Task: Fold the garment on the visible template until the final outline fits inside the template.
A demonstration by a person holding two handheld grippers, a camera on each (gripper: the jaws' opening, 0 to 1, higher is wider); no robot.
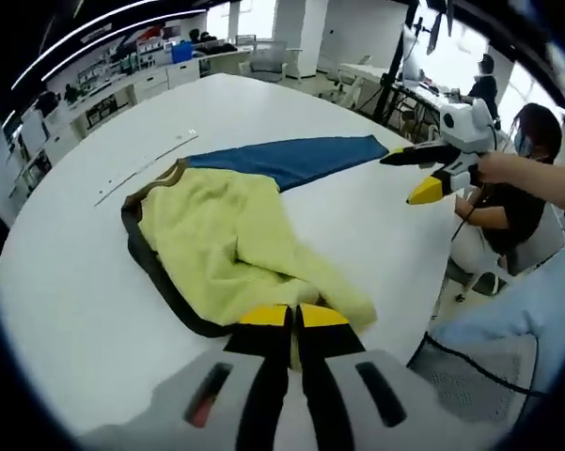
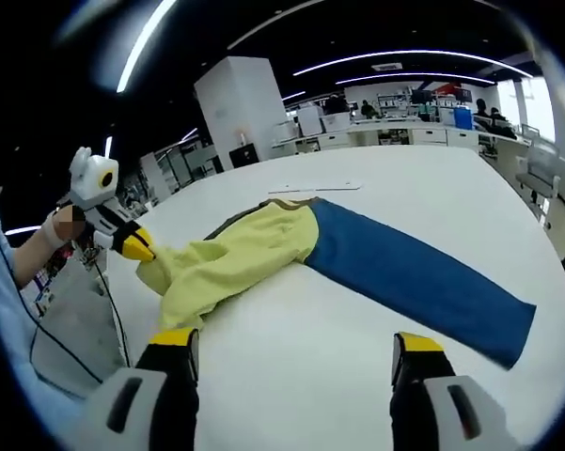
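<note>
L gripper (image 1: 295,318) clamped on garment (image 1: 235,240) yellow end; R gripper (image 2: 296,352) jaws apart, above table (image 2: 291,376).

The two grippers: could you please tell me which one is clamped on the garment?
The left gripper: its yellow-tipped jaws are shut on the pale yellow fleece part of the garment. The right gripper stands wide open, short of the blue sleeve.

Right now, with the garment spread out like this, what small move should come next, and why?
Probably bring the open right gripper onto the blue sleeve's free end and close. The left gripper is already shut on the yellow garment, while the sleeve lies stretched flat across the white table, unfolded, with the right jaws holding nothing.
</note>
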